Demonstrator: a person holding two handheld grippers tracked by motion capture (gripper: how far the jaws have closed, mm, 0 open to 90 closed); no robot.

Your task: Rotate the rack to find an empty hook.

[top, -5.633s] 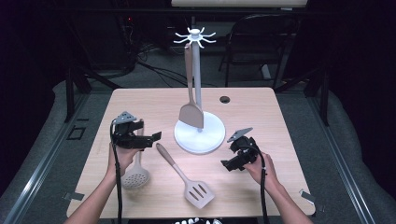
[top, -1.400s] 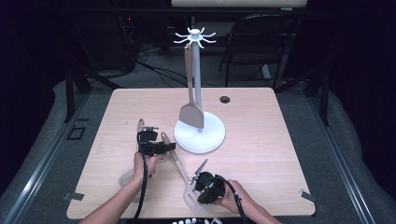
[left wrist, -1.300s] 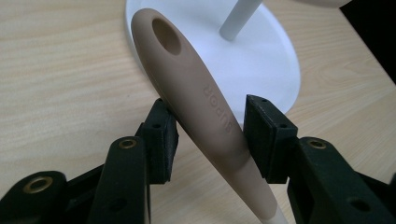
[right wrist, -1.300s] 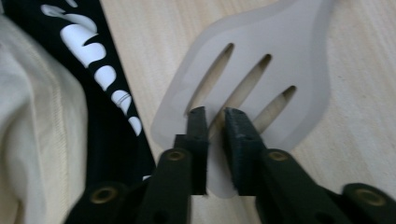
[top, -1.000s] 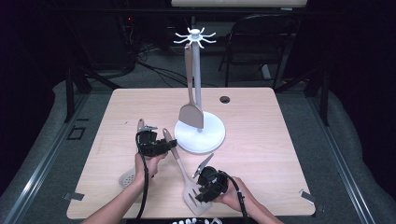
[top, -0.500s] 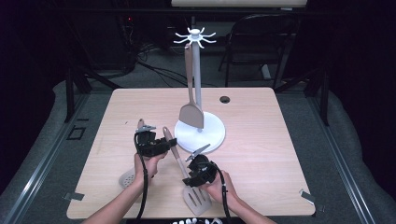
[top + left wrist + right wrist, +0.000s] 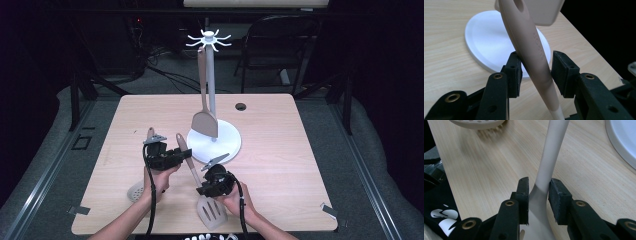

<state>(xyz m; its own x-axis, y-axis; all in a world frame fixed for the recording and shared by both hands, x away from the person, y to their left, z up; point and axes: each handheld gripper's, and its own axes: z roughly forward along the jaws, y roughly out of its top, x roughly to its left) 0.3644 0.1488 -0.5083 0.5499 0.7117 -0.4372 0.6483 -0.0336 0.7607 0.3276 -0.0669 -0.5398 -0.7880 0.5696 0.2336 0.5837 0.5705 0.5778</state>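
- Slotted spatula (image 7: 200,187) lies near the middle of the counter's near edge, its pale slotted blade toward that edge and its brown handle angled up toward the white stand base (image 7: 226,145).
- Left gripper (image 7: 186,156) straddles the brown handle; in the left gripper view the handle (image 7: 534,57) runs between the two pads, touching the left-hand pad (image 7: 515,72), with a thin gap at the other, so the grip looks loose rather than clenched.
- Right gripper (image 7: 201,190) sits at the neck where the pale shaft widens into the blade; its jaws have just been closing, and in the right gripper view the neck (image 7: 541,192) stands between the pads, which are close on both sides; whether they press on it I cannot tell.
- Skimmer (image 7: 136,190) with a round perforated head rests near the counter's near-left corner, just beside the left forearm.
- Stand pole (image 7: 212,90) rises from the base at the counter's middle, and a solid turner (image 7: 205,120) hangs from its hooked top.
- Small dark hole (image 7: 241,106) sits near the far edge.
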